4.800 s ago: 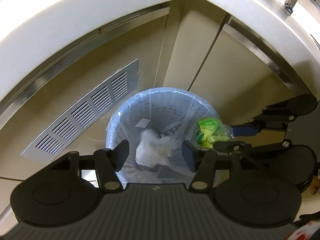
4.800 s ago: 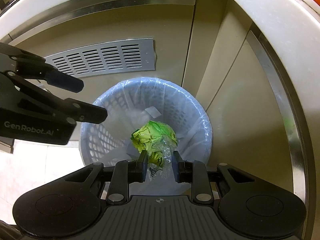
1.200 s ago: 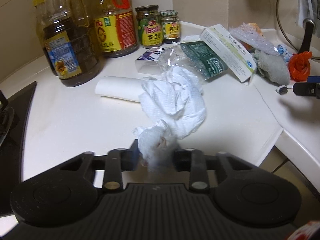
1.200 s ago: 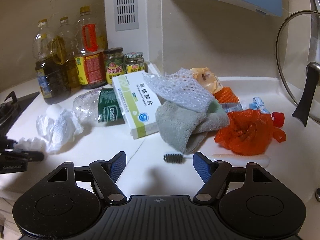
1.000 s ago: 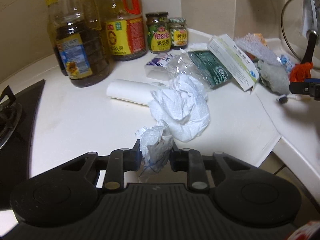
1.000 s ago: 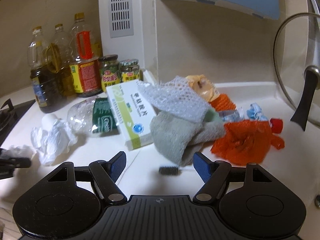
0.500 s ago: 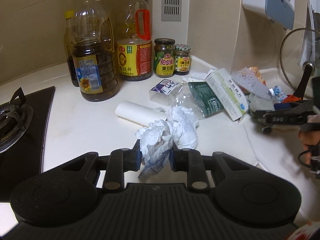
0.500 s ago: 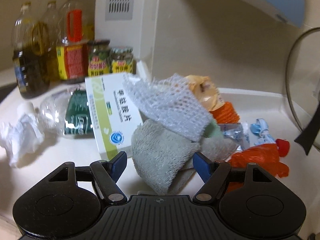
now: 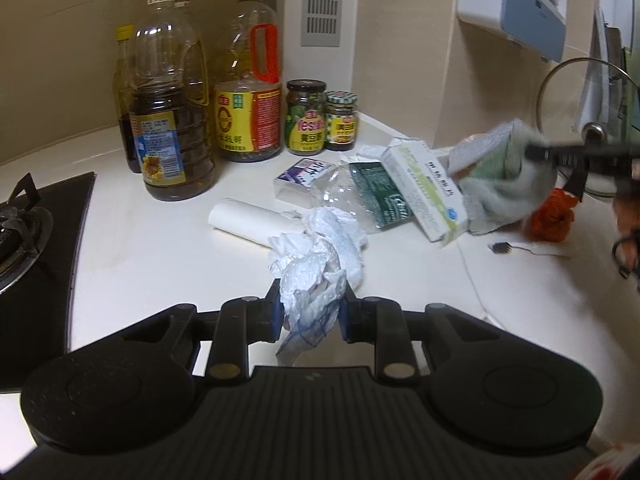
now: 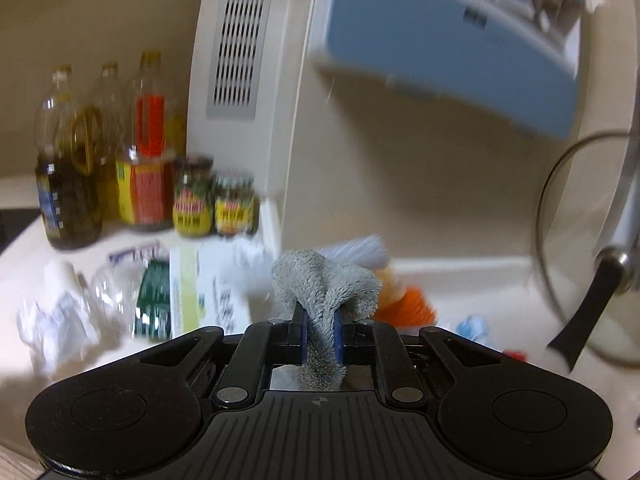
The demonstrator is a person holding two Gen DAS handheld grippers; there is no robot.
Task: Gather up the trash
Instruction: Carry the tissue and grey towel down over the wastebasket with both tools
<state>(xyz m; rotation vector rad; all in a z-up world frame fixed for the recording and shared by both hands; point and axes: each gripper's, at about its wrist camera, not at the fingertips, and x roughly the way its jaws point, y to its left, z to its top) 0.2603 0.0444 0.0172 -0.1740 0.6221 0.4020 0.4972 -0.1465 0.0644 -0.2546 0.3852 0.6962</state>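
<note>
1. Trash is held on both sides: left gripper (image 9: 310, 312) has its fingers clamped on a paper wad (image 9: 312, 280) low centre; right gripper (image 10: 320, 336), jaws just closed, pinches a grey cloth (image 10: 324, 292).
2. Cloth may drag the box (image 9: 424, 192) off the bench (image 9: 160, 248), since they look to be touching.
3. Wad hangs loose and could tear free.
4. Count: four oil bottles (image 9: 172, 120), two jars (image 9: 306, 116), one box.

Each camera sits just behind its own gripper, looking forward and slightly down over the bench (image 9: 152, 240). The left view faces the oil bottles (image 9: 172, 120) from close by. The right view, blurred, shares those bottles (image 10: 72, 184), the jars (image 10: 234, 210) and the green-and-white box (image 10: 200, 292).
</note>
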